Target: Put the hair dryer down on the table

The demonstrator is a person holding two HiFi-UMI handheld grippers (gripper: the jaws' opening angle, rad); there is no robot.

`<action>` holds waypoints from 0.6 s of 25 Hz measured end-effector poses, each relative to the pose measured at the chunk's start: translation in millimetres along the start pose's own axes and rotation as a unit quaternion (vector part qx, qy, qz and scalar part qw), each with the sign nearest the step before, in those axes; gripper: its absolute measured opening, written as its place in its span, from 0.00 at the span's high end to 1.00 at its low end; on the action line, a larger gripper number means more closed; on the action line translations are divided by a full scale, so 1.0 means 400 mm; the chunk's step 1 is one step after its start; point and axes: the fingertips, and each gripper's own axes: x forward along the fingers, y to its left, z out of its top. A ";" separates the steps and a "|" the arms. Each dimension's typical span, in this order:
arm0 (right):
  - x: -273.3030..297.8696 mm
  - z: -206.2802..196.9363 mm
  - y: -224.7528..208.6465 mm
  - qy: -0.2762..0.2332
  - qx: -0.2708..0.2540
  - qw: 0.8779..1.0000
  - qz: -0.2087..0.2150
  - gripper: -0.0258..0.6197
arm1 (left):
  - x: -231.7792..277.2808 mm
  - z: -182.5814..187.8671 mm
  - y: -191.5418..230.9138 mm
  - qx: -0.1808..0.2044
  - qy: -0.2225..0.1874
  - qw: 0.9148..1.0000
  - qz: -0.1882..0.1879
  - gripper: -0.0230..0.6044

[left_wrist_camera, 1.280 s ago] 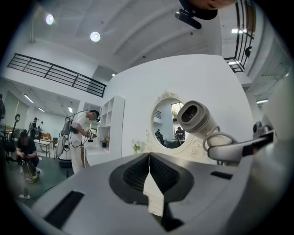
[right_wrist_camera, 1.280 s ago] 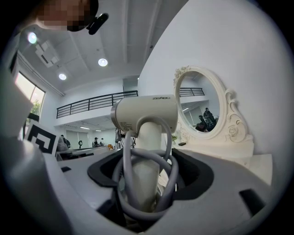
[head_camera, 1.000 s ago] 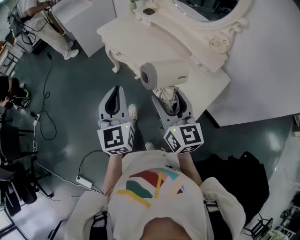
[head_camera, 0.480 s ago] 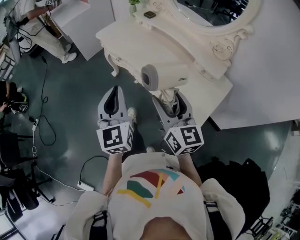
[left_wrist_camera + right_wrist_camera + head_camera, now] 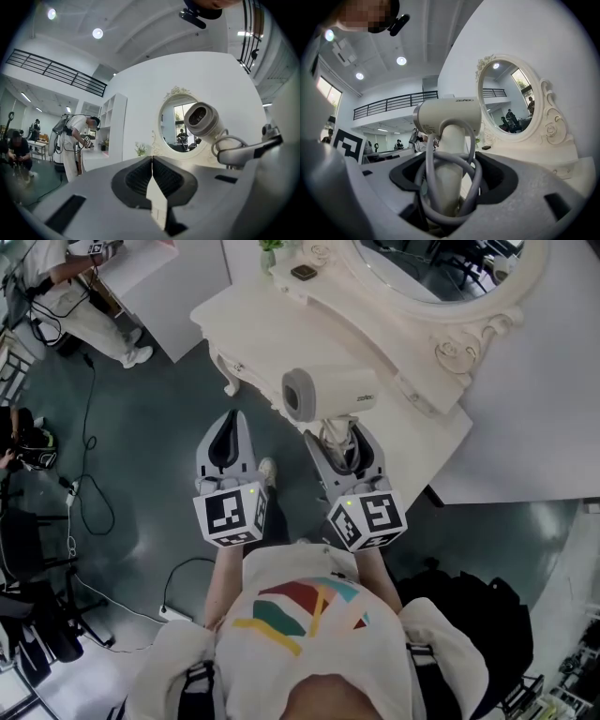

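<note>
The white dressing table (image 5: 262, 324) in the upper middle of the head view does not yet bear the hair dryer (image 5: 330, 392), which is in the air at frame centre against its near edge, handle and looped cord clamped in the right gripper (image 5: 345, 442), while the left gripper (image 5: 232, 420) beside it is closed on nothing, so the whole set-down remains.

Top edge cuts off mirror (image 5: 422, 268); hair dryer (image 5: 330, 390) handle btm hidden in jaws.
</note>
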 end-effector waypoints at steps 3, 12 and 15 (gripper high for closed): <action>0.037 0.006 -0.017 -0.001 -0.003 1.000 -0.005 0.50 | 0.042 0.007 0.004 0.003 -0.002 1.000 -0.006 0.96; 0.185 0.046 -0.031 0.008 -0.030 0.999 -0.019 0.50 | 0.190 0.026 0.073 -0.010 0.000 1.000 -0.022 0.96; 0.253 0.058 -0.034 0.009 -0.022 0.999 -0.022 0.50 | 0.254 0.031 0.109 -0.015 0.002 1.000 -0.027 0.96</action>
